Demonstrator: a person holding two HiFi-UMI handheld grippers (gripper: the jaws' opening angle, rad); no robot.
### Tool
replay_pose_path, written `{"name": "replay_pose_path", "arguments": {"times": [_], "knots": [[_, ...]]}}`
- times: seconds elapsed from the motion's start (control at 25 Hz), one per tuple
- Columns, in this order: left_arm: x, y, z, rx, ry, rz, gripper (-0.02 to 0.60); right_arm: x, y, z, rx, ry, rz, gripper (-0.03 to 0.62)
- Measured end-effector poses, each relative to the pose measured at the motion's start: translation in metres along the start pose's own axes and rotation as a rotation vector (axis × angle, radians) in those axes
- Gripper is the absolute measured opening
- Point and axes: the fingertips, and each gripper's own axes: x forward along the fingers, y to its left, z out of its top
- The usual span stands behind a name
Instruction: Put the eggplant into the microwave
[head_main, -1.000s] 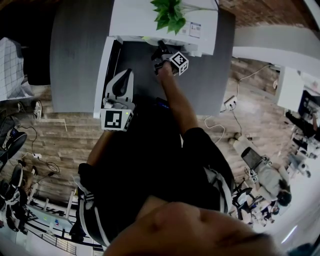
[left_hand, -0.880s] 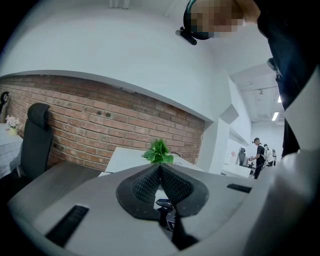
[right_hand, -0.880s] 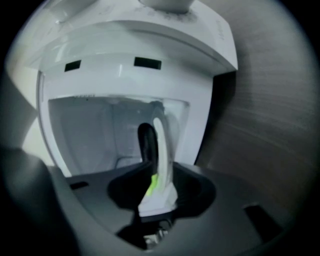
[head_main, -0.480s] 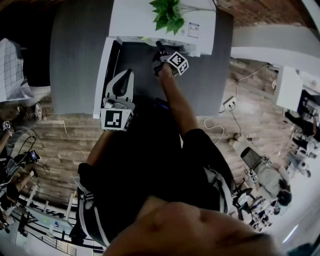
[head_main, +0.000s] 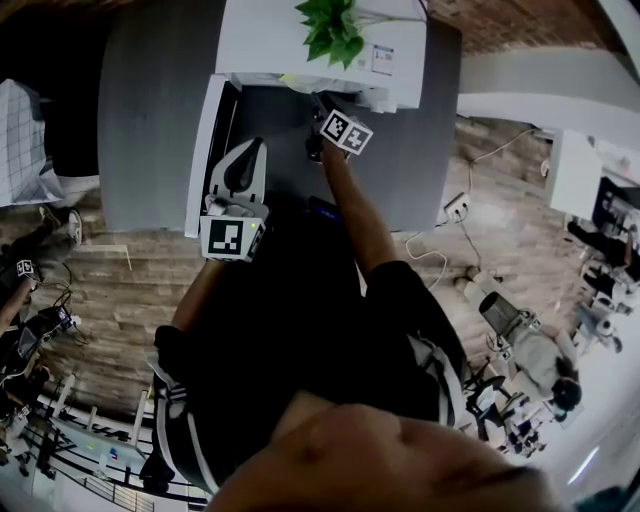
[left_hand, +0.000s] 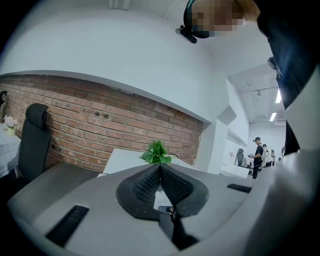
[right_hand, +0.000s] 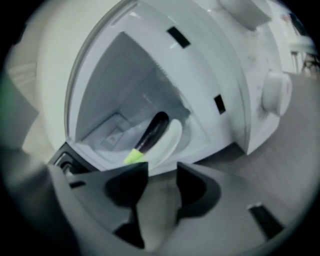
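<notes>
The eggplant (right_hand: 152, 131), dark purple with a light green stem, lies on a white plate (right_hand: 171, 142) inside the open white microwave (right_hand: 235, 75). My right gripper (right_hand: 162, 172) hangs just in front of the opening. Its jaws are opening and nothing is between them. From the head view, the right gripper (head_main: 318, 112) is at the mouth of the microwave (head_main: 290, 40), and the eggplant is hidden. My left gripper (head_main: 245, 165) lies over the grey table beside the open door (head_main: 211, 140). The left gripper (left_hand: 160, 167) is shut, pads together on nothing.
A green plant (head_main: 335, 30) stands on top of the microwave. The microwave sits on a grey table (head_main: 150, 110) with a wooden floor around it. A cable and socket (head_main: 458, 208) lie on the floor at the right. People sit at desks far right.
My right gripper has rolled about its own axis and shifted slightly back from the microwave's opening. The left gripper has stayed still.
</notes>
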Motion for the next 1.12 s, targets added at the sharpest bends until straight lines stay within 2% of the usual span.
{"name": "replay_pose_path", "arguments": {"times": [0.2,0.28,0.36,0.56,1.12], "knots": [[-0.001,0.000,-0.002,0.016,-0.003,-0.010,0.035,-0.005,0.015,-0.004,-0.266,0.035,-0.042,0.181],[-0.001,0.002,-0.003,0.013,-0.003,-0.005,0.035,-0.007,0.018,-0.004,-0.329,0.032,-0.077,0.115],[-0.001,0.003,-0.003,0.014,-0.002,-0.004,0.035,-0.008,0.019,-0.004,-0.363,0.025,-0.098,0.077],[-0.001,0.005,-0.005,0.012,0.009,0.000,0.035,-0.004,0.022,-0.009,-0.384,0.036,-0.114,0.055],[0.002,0.012,-0.006,-0.016,0.010,0.015,0.035,0.014,0.021,-0.003,-0.347,0.044,-0.135,0.055]]}}
